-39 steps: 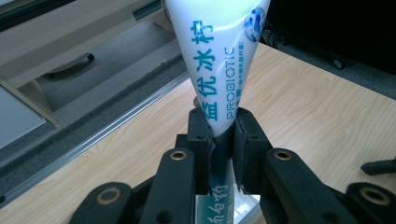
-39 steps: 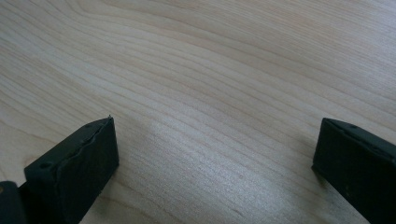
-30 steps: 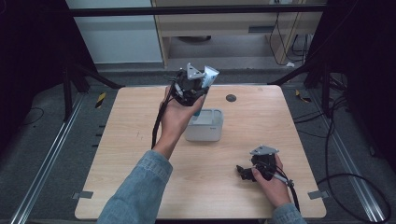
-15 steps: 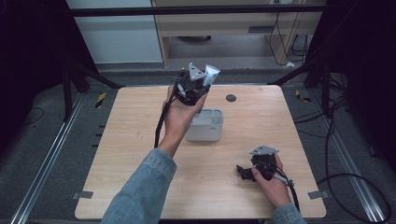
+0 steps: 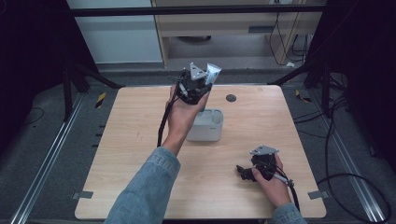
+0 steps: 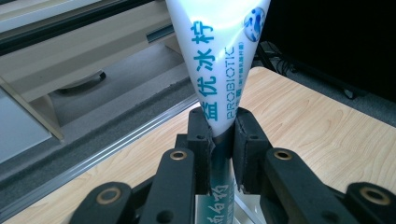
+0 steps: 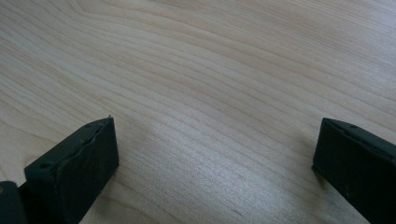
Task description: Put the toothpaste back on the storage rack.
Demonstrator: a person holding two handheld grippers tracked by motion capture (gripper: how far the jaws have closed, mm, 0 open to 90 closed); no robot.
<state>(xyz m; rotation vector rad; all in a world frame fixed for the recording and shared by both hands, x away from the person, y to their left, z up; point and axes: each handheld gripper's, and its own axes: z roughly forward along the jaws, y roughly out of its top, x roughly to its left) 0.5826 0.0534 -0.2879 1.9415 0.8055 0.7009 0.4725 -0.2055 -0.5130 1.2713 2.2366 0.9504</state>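
My left gripper [image 5: 201, 84] is raised above the far middle of the wooden table [image 5: 130, 154], shut on a white toothpaste tube [image 5: 213, 72] with teal print. In the left gripper view the tube [image 6: 219, 56] stands upright, its narrow lower part pinched between the pads of the left gripper [image 6: 223, 140]. Just below and in front of that hand a white open box [image 5: 210, 127] sits on the table. My right gripper [image 5: 243, 171] rests low at the front right of the table. Its jaws are open [image 7: 215, 158] over bare wood with nothing between them.
A small dark round disc [image 5: 230, 98] lies on the table beyond the box, near the far edge. Black cables trail from both grippers. A wooden shelf unit [image 5: 224, 23] stands on the floor past the table.
The left hand has risen very slightly with the tube still in its grip. The right hand has stayed where it was.
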